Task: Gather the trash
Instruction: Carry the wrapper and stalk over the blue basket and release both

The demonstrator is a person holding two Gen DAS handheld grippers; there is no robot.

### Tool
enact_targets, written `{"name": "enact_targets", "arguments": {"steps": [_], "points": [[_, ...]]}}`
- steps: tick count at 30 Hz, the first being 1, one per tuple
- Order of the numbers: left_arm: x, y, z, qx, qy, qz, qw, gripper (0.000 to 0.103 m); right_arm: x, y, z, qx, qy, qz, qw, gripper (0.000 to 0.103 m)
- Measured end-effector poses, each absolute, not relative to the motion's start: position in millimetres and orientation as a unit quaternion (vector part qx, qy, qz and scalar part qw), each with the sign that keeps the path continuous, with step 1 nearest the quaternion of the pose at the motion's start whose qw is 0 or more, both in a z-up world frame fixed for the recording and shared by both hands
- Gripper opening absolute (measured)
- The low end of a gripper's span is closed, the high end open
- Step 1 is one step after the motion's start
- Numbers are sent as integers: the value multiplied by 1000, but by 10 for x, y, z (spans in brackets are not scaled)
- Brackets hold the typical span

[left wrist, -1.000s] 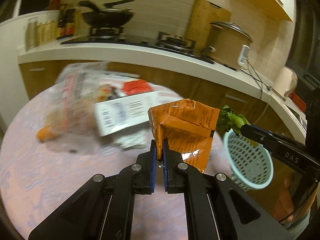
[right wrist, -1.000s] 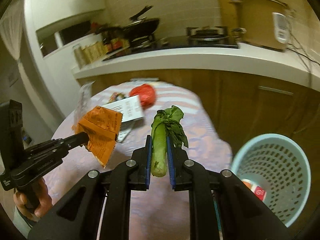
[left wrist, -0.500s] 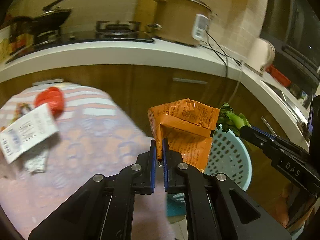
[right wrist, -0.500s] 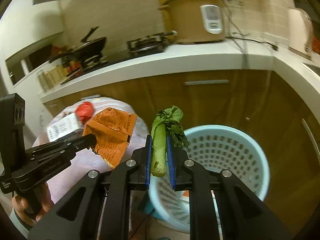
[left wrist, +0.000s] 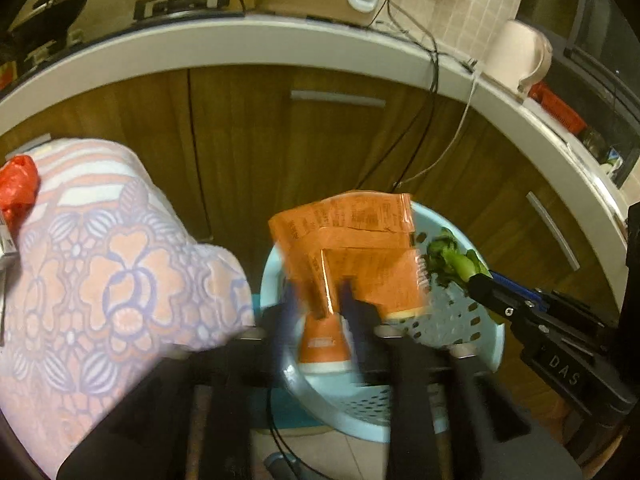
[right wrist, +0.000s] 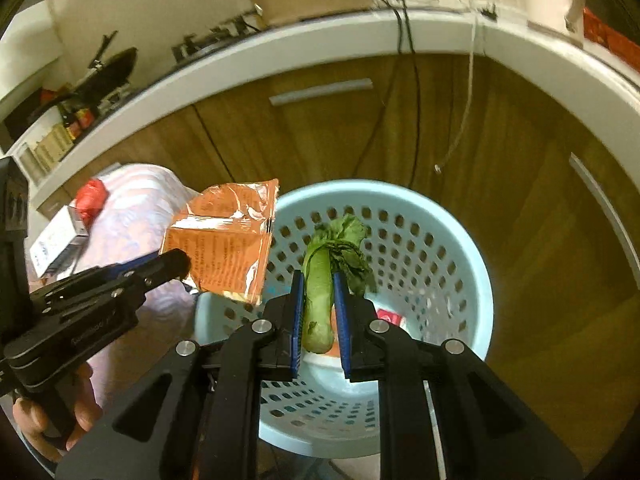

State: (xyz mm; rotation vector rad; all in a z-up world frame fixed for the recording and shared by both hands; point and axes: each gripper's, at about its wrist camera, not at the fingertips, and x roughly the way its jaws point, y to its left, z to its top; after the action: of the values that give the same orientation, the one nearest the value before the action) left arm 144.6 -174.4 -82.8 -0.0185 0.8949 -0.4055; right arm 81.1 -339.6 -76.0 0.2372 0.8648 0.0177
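Trash in transit, two items, both over my light-blue perforated basket on the floor beside the cloth-covered table. Item one: orange snack wrapper, at my left gripper, whose jaws have just been opening and stand parted in the blur; I judge the wrapper is being let go to fall in. Item two: wilted green vegetable stalk, clamped upright between the narrowly set pads of my right gripper, held above the basket's mouth for dropping. Remaining on table: red bag, white box.
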Motion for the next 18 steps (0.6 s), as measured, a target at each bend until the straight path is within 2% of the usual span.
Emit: {"name": "enact_targets", "arguments": {"steps": [7, 13, 16, 18], "points": [[1434, -1581, -867, -14, 432, -191, 881, 43, 845, -3509, -878, 131, 437, -3, 890, 17], [1324, -1415, -742, -29, 415, -188, 890, 43, 831, -3375, -722, 122, 419, 15, 899, 26], [1224, -1225, -619, -45, 400, -178, 898, 43, 826, -3215, -595, 113, 402, 35, 908, 33], [1165, -1072, -540, -57, 389, -167, 904, 44, 827, -3071, -502, 107, 390, 53, 913, 43]]}}
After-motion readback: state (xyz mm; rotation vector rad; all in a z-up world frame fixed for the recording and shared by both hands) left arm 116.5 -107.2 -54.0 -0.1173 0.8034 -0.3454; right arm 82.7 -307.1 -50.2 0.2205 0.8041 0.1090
